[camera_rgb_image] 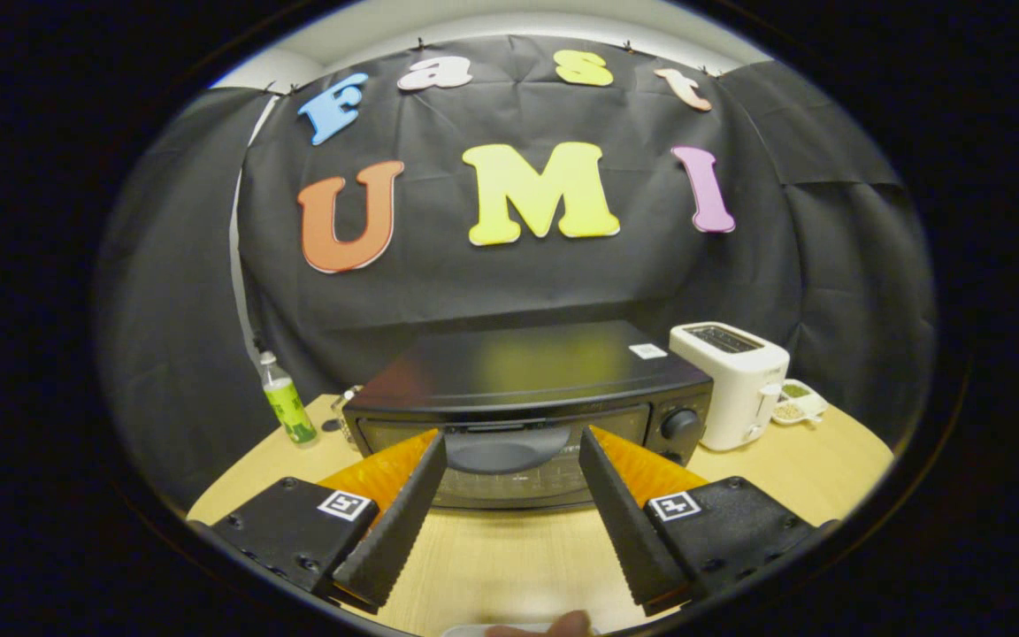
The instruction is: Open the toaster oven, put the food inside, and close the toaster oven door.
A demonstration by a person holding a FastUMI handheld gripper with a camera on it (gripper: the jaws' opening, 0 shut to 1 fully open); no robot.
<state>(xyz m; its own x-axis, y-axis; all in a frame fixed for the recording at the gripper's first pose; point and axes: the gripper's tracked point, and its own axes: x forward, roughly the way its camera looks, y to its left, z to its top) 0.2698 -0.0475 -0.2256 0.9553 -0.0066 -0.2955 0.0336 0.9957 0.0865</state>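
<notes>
A black toaster oven stands on the wooden table just beyond my fingers, its glass door shut. The door's dark curved handle lies straight ahead, level with my fingertips and between them. My gripper is open, its ribbed black fingers spread wide with nothing held. A small pale edge with something tan on it peeks in below the fingers, too cut off to name.
A white pop-up toaster stands right of the oven, with a small white dish of greenish bits beside it. A bottle with a green label stands left of the oven. The oven's knob sits on its right front.
</notes>
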